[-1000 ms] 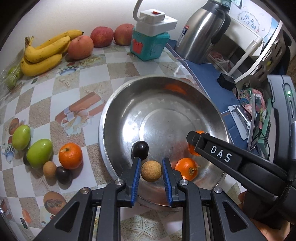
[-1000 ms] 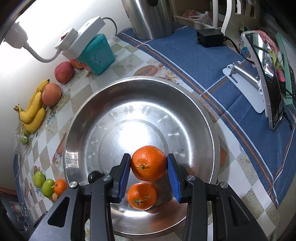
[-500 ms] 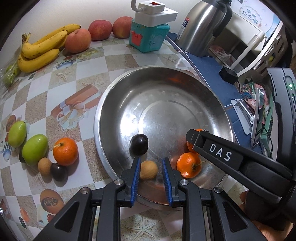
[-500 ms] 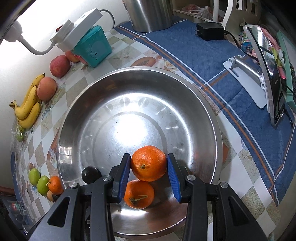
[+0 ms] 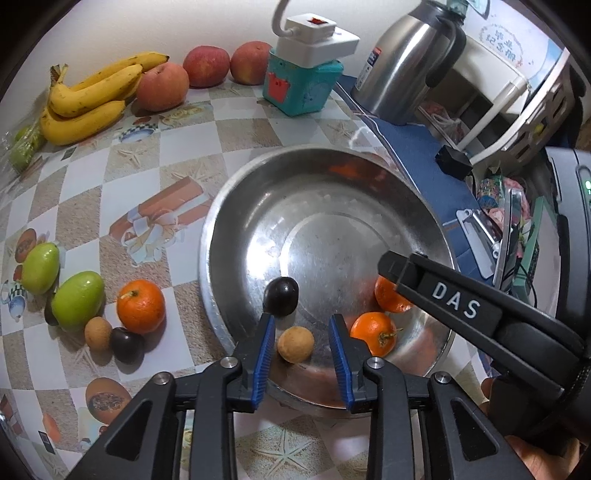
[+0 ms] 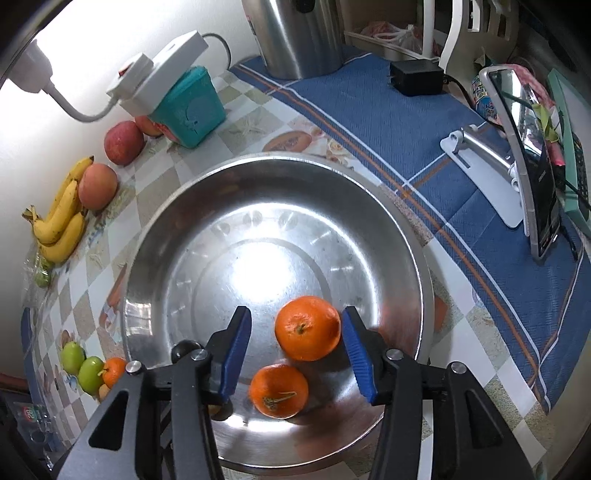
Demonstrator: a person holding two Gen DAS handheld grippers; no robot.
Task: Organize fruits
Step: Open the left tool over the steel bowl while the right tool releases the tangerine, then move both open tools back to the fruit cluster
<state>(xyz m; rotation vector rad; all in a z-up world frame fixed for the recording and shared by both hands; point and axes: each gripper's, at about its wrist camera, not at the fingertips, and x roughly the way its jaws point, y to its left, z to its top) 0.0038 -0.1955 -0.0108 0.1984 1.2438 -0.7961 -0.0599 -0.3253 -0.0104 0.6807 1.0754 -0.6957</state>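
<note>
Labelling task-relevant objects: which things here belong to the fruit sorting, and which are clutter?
Job:
round steel basin
two oranges in it
small tan round fruit
dark plum
yellow bananas
green fruits

Clutter:
teal box
white power strip
steel thermos jug

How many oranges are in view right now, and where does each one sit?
3. Two lie in the steel bowl: one orange between the open right gripper fingers, one nearer the camera. A third sits on the table, left of it.
</note>
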